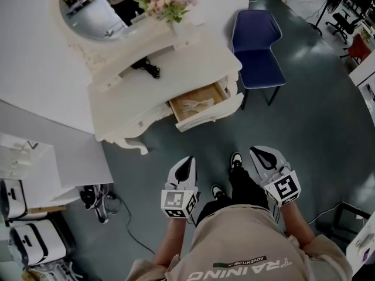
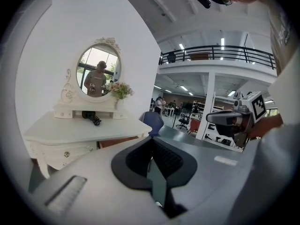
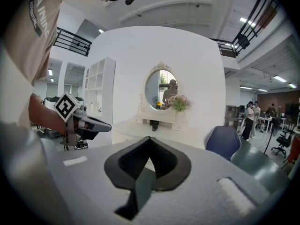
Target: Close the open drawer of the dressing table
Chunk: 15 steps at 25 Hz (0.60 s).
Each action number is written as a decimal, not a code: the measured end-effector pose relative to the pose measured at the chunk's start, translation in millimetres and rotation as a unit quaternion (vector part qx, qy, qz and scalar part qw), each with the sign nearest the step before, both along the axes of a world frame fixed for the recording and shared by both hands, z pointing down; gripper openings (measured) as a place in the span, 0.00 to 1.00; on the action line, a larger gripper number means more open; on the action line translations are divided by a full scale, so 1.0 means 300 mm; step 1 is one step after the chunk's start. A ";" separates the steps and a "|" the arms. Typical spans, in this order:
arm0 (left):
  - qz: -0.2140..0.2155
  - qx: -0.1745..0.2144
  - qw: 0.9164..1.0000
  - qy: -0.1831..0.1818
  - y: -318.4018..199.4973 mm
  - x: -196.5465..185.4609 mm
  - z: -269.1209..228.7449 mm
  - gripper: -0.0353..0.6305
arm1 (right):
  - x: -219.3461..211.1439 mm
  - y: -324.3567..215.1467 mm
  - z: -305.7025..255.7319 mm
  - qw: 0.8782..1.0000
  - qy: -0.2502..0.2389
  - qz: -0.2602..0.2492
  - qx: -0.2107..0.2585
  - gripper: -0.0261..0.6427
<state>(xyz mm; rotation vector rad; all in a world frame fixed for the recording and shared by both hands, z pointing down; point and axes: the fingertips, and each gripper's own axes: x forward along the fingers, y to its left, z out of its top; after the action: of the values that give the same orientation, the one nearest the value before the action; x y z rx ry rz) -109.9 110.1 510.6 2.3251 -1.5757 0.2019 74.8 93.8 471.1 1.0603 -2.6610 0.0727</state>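
The white dressing table (image 1: 146, 92) stands ahead of me, with an oval mirror (image 1: 94, 10) and pink flowers (image 1: 167, 4). Its right-hand drawer (image 1: 198, 104) is pulled out, showing a wooden inside with something pale in it. Both grippers hang over the floor, well short of the drawer. My left gripper (image 1: 187, 161) is shut and holds nothing. My right gripper (image 1: 258, 152) is likewise shut and empty. In the left gripper view the jaws (image 2: 151, 142) meet, with the brown drawer (image 2: 119, 142) beyond. In the right gripper view the jaws (image 3: 150, 142) also meet, and the drawer is hidden.
A blue chair (image 1: 256, 43) stands right of the table. White storage units (image 1: 29, 168) and floor cables (image 1: 96, 201) lie to the left. Black office chairs (image 1: 345, 22) are far right. A black object (image 1: 146, 68) rests on the tabletop. My feet (image 1: 234, 163) are between the grippers.
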 end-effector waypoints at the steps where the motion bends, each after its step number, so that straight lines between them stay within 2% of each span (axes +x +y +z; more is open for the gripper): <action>1: -0.006 -0.002 1.000 -0.001 -0.011 -0.008 0.000 0.08 | -0.009 -0.020 0.001 1.000 -0.002 -0.005 -0.002 0.04; 9: -0.047 -0.009 0.999 -0.026 -0.179 -0.045 -0.026 0.08 | -0.076 -0.284 -0.030 0.998 -0.029 -0.049 0.020 0.04; 15: -0.054 0.006 0.997 -0.046 -0.395 -0.004 -0.096 0.08 | -0.036 -0.496 -0.007 0.997 -0.051 -0.055 0.012 0.04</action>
<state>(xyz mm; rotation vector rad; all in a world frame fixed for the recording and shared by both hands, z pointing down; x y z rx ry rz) -111.3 -8.3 481.8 2.2614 -1.7472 0.2782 64.2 -55.1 468.8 0.9379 -2.8134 0.0761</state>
